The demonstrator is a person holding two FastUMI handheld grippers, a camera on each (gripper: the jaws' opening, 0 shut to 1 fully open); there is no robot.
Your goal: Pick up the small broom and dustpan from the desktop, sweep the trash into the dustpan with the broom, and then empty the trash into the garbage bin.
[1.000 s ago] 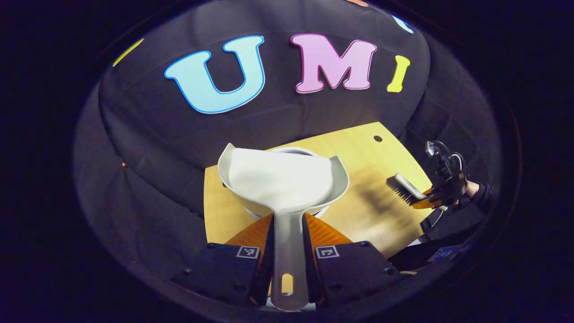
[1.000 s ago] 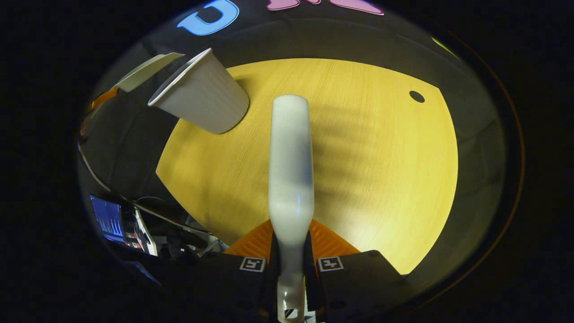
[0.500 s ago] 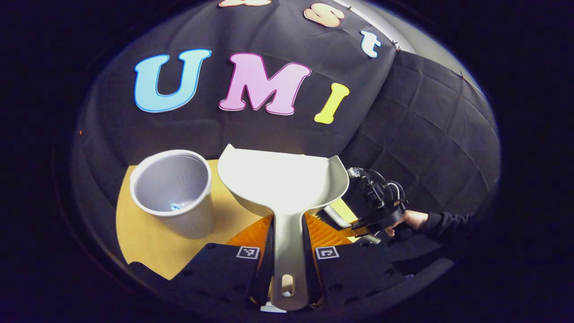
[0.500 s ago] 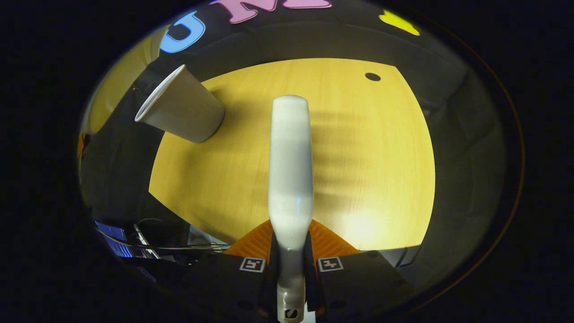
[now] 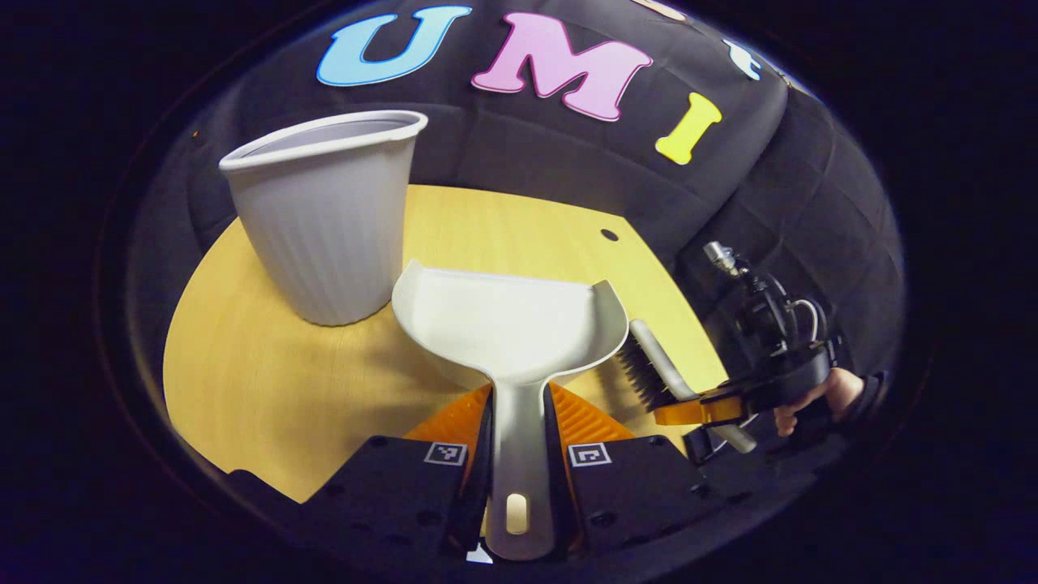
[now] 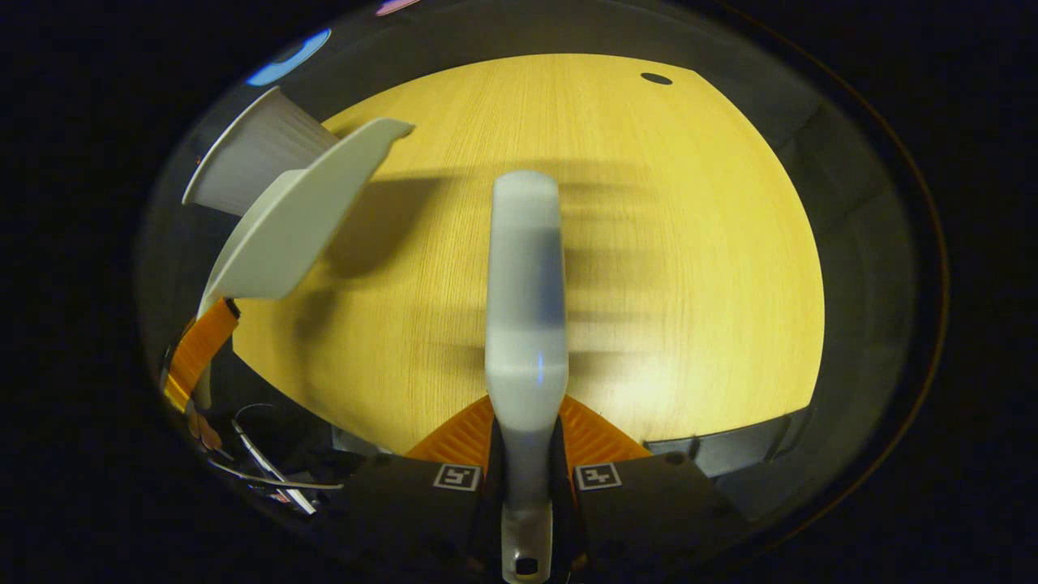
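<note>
In the left gripper view, the garbage bin (image 5: 324, 219), a pale ribbed tub, stands upright near the far left edge of the wooden tabletop (image 5: 268, 389). Just to its right, the dustpan (image 5: 507, 324) is held above the tabletop, its scoop opening away from the camera and its rim close to the bin's lower wall. The left gripper (image 5: 519, 422) clamps the dustpan's handle, both fingers pressing on its sides. Further right, the broom (image 5: 653, 373) hangs beside the dustpan's right corner, bristles pointing left toward it, over the tabletop's right edge. The right gripper (image 5: 714, 410) holds the broom's handle there, with a hand (image 5: 799, 401) behind it.

In the right gripper view, the bin (image 6: 243, 154) sits at the far left corner of the tabletop (image 6: 689, 243), the dustpan (image 6: 292, 219) tilted in front of it. At centre, the broom's pale handle (image 6: 525, 292) runs forward, and the right gripper (image 6: 525, 454) is closed on it from both sides.
</note>
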